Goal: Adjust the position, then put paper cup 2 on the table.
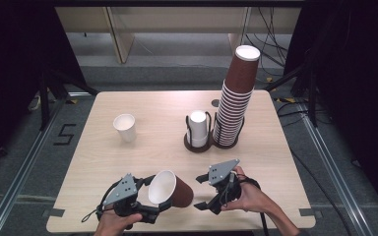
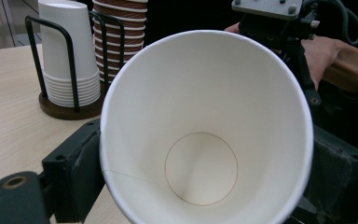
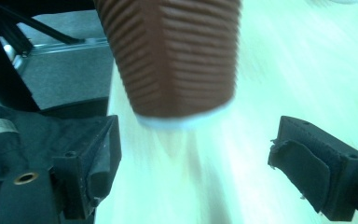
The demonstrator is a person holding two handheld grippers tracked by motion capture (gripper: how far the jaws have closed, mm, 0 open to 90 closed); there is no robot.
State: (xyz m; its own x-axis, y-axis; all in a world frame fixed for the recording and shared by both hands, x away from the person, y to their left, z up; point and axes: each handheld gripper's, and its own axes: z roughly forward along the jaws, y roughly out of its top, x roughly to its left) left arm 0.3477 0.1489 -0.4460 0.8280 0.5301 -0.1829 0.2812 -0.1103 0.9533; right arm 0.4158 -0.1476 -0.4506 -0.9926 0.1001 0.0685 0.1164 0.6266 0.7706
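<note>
High view: brown cup [image 1: 171, 188] lies sideways, mouth seemingly leftward.

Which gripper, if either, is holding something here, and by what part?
The left gripper holds the brown ribbed cup on its side, jaws clamped across the wall near the open rim. The right gripper is open, holding nothing.

Bare table [image 1: 142, 162] lies open mid-left; white cup [image 1: 125, 127], cup holder [image 1: 198, 132] and tall brown stack [image 1: 234, 105] block the back.

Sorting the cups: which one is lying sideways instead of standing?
The brown cup in the left gripper, mouth toward the person; the others stand or sit stacked.
</note>
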